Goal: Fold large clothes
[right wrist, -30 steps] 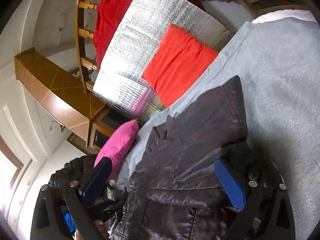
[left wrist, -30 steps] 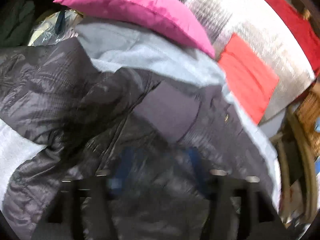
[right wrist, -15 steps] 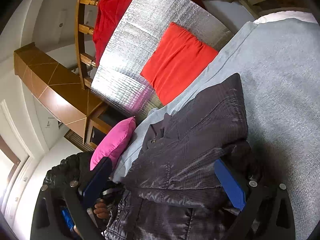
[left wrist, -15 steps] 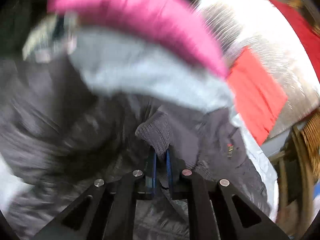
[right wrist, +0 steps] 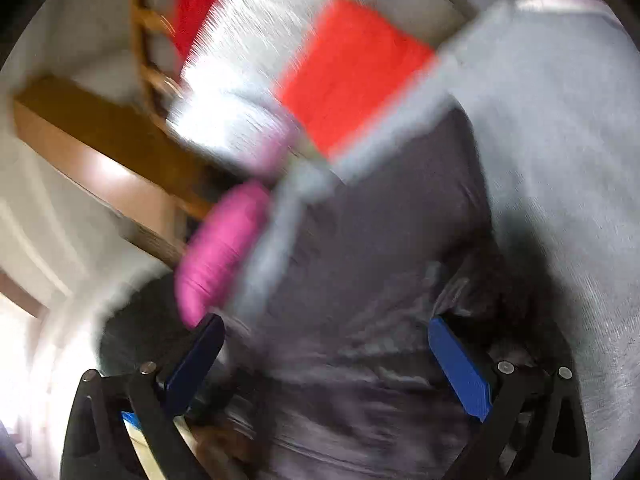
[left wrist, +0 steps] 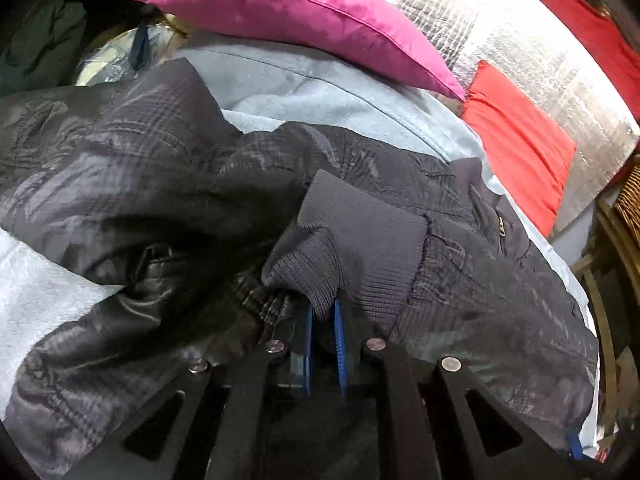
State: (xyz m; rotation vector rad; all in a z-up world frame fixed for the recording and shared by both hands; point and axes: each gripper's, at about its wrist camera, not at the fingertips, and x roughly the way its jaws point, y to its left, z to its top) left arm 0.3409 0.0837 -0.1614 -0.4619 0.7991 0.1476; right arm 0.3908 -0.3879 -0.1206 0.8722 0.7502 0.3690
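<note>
Your left gripper (left wrist: 323,320) has its jaws pinched on the ribbed cuff (left wrist: 352,236), sleeve lying across the jacket (left wrist: 120,168) on the bed — right gripper (right wrist: 324,356) wide, nothing held, over the jacket's body.

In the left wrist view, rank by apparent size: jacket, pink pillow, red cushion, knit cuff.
1. Jacket, fills most of the frame.
2. Pink pillow.
3. Red cushion and knit cuff look alike; the cuff sits nearest the camera, so I won't rank them.
</note>
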